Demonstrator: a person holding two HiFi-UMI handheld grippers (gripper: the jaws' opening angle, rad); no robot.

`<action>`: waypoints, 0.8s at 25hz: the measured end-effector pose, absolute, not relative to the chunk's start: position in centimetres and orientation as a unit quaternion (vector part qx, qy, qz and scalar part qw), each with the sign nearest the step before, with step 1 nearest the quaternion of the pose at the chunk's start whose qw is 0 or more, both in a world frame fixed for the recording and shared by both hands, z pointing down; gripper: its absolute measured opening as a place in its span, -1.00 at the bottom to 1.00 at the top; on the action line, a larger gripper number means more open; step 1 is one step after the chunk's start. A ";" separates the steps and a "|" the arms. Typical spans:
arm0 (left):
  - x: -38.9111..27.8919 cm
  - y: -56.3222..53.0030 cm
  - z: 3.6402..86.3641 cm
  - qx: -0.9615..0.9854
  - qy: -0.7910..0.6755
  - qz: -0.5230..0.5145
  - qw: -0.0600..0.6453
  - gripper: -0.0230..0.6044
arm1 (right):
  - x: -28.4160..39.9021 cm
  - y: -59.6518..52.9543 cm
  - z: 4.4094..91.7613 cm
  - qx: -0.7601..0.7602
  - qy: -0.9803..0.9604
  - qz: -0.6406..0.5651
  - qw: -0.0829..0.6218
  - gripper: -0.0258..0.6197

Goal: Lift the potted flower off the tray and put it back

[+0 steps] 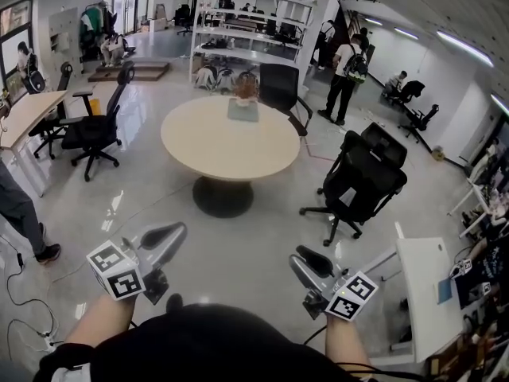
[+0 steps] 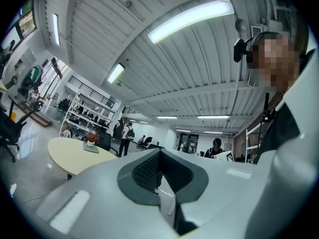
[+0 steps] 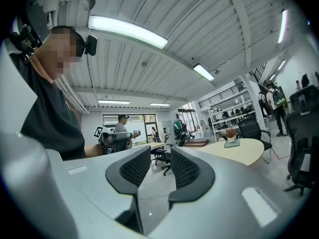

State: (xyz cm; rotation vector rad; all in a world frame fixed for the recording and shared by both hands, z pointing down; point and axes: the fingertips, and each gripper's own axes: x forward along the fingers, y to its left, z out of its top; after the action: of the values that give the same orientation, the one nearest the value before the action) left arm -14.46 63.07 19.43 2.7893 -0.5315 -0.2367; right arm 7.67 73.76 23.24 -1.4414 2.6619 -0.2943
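Bearing potted flower (image 1: 246, 86), round table (image 1: 231, 143), glossy floor (image 1: 159, 205)

head cam steep down-fwd, 2 gripper cams low, near-level, all 3 share far round table (image 1: 207, 142)

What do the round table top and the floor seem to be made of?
Table top: likely wood laminate, matte; its pale beige face is even and shows no glare. Floor: polished tile or stone, glossy; it shows bright reflections.
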 end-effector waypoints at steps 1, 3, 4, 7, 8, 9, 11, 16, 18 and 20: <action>-14.6 62.1 19.6 0.968 -0.183 -0.084 0.148 -0.93 | 7.5 72.9 23.4 -0.473 0.874 -0.096 0.046 -0.48; -14.9 59.8 20.1 0.969 -0.176 -0.090 0.148 -0.93 | 7.2 70.9 23.6 -0.478 0.873 -0.094 0.040 -0.48; -15.0 58.4 20.4 0.970 -0.170 -0.093 0.148 -0.93 | 7.1 69.6 23.6 -0.482 0.871 -0.091 0.040 -0.48; -15.0 53.6 20.6 0.972 -0.154 -0.099 0.150 -0.93 | 7.0 65.2 23.3 -0.500 0.861 -0.085 0.043 -0.48; -15.0 51.9 20.5 0.973 -0.148 -0.098 0.150 -0.93 | 6.6 63.7 23.1 -0.503 0.859 -0.086 0.043 -0.48; -15.2 50.2 20.3 0.974 -0.142 -0.098 0.147 -0.93 | 6.1 62.2 22.9 -0.505 0.858 -0.085 0.041 -0.48; -15.8 46.8 19.8 0.978 -0.132 -0.096 0.132 -0.93 | 5.2 59.0 22.3 -0.510 0.856 -0.077 0.035 -0.48; -17.3 38.6 19.4 0.981 -0.112 -0.096 0.125 -0.93 | 3.6 51.2 21.2 -0.527 0.846 -0.065 0.053 -0.48; -17.8 35.9 19.6 0.981 -0.108 -0.096 0.129 -0.93 | 3.0 48.8 21.5 -0.530 0.844 -0.067 0.048 -0.47; -18.4 33.6 19.9 0.981 -0.108 -0.095 0.133 -0.93 | 2.6 46.7 21.7 -0.533 0.842 -0.071 0.047 -0.47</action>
State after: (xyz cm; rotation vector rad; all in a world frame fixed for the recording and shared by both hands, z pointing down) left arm -18.35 33.61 19.95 2.8443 -0.3120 -0.2752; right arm 2.64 46.66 21.74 -1.6254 2.5690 -0.2152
